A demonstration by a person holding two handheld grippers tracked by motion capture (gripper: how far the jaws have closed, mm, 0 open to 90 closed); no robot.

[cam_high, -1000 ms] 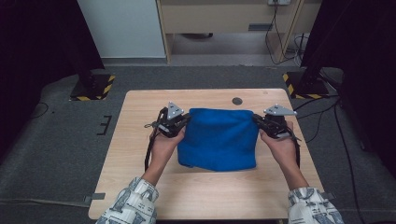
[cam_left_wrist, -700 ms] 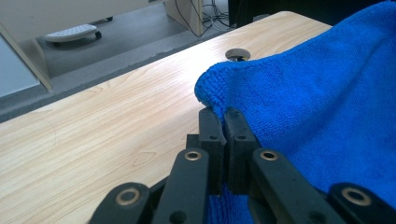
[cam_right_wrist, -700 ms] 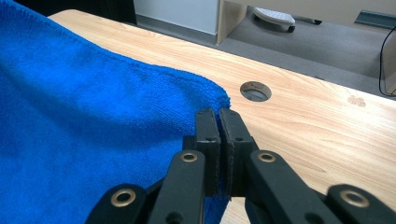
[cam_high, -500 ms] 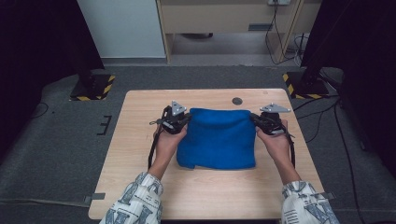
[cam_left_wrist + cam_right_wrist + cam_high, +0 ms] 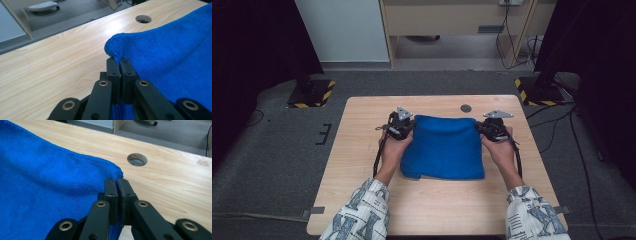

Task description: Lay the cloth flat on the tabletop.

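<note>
Clamped tight on blue cloth, the jaws of the left gripper pinch one far corner of the blue towel, with terry pile bunched up between and just above the black pads. Those of the right gripper are likewise pressed together on the opposite far corner, the hem running into the narrow slit between them. In the high view the left gripper and the right gripper sit at the towel's two far corners, each in a hand.

Taking the round cable hole in the wooden table as the mark, the towel lies just on the person's side of it, folded and nearly square. Its far edge, stretched between the two grippers, runs side to side below the hole, and the near edge points toward the person's sleeves.
</note>
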